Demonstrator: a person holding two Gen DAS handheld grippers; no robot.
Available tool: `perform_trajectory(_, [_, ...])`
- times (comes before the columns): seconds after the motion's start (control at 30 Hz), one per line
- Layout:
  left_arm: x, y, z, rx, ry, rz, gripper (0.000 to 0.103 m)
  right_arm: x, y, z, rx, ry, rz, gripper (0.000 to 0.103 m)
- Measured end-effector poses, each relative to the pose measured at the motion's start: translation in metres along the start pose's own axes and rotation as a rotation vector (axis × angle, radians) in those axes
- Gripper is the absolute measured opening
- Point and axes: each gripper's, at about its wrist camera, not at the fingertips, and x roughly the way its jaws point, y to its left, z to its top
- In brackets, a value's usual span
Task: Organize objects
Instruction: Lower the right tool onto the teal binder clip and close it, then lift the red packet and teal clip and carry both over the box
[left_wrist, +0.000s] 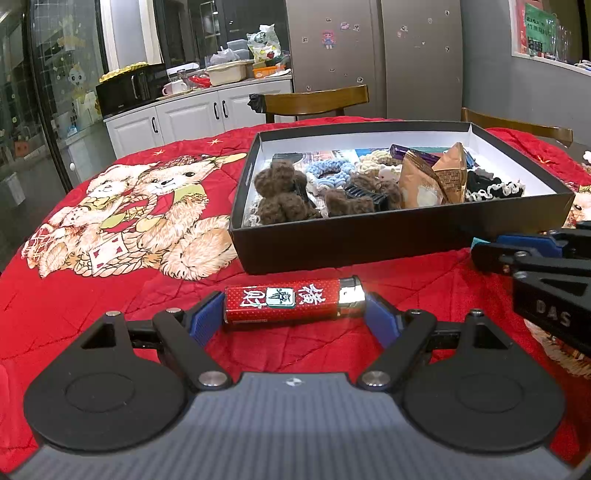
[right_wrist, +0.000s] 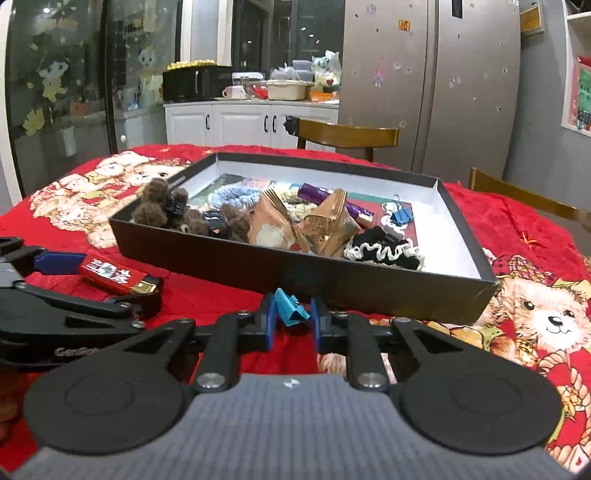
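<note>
Lighter (left_wrist: 293, 303): red, silver cap, pinched endwise by left tongs (left_wrist: 291, 317) | right tongs (right_wrist: 291, 325) pinching teal clip (right_wrist: 291, 310)

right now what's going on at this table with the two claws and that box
A person is tidying small items into the black box on the red tablecloth. The left claw has its pads at both ends of a red lighter lying in front of the box. The right claw is shut on a small teal binder clip near the box's front wall. Brown pom-pom clips, scrunchies and snack packets are already inside.
</note>
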Motion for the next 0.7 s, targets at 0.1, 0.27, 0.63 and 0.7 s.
perform_trajectory(0.1, [-0.004,0.001,0.001,-0.005,-0.017,-0.013,0.085,-0.01,0.0,0.003,0.006,-0.021,0.02,0.019])
perform_trajectory(0.27, [-0.023,-0.001,0.008,-0.009,-0.062,-0.025,0.085,-0.027,-0.002,0.015,0.049,-0.074,0.049,0.016])
perform_trajectory(0.63, [-0.054,0.017,0.068,-0.09,-0.135,-0.051,0.085,-0.036,-0.027,0.081,0.217,-0.137,0.146,0.011])
perform_trajectory(0.7, [-0.053,0.019,0.086,-0.101,-0.133,-0.071,0.085,-0.029,-0.03,0.098,0.245,-0.138,0.176,0.011])
